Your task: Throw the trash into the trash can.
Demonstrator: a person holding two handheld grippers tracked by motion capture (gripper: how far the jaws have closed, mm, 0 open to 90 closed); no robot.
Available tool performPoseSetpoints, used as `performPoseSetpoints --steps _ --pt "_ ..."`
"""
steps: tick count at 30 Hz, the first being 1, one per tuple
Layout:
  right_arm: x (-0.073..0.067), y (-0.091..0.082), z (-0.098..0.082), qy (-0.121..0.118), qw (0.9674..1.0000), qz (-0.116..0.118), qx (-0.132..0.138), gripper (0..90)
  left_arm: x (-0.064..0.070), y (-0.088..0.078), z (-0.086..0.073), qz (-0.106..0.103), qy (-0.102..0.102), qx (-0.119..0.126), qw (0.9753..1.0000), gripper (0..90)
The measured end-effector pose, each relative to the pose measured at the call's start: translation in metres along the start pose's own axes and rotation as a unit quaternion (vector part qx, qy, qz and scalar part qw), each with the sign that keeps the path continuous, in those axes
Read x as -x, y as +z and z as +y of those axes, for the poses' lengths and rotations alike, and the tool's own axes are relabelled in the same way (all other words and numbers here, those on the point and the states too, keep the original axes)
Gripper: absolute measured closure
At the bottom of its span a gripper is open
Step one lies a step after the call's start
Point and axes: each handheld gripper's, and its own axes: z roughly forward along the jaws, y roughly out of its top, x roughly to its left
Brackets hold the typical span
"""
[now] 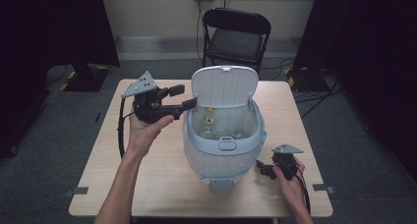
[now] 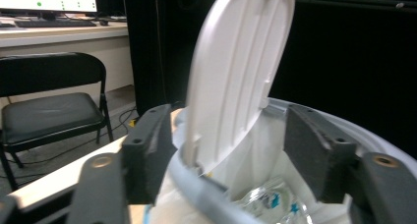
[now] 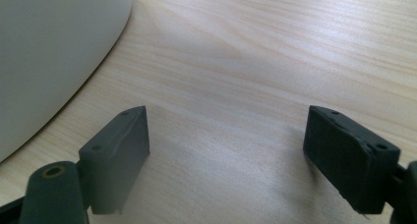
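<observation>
High view put my left fingers (image 1: 183, 97) wide at the raised lid (image 1: 224, 86) of the bin (image 1: 223, 145) at frame centre, right fingers (image 1: 259, 168) wide on the bench (image 1: 162, 184); straddling the lid's edge squarely seemed best.

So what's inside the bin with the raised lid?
The bin has a clear liner bag; crumpled clear plastic with blue print and small yellowish bits lie inside. Its raised lid and near rim hide the rest of the bottom.
</observation>
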Motion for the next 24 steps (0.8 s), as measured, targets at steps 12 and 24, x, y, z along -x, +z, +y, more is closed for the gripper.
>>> performPoseSetpoints --steps 12,24 --pt "0.0 0.0 0.0 0.0 1.0 0.0 0.0 16.5 -0.022 -0.001 -0.003 0.052 -0.011 -0.001 0.9986 35.3" --pt "0.0 0.0 0.0 0.0 1.0 0.0 0.0 16.5 -0.039 0.008 0.009 0.089 -0.047 0.006 0.9949 31.5"
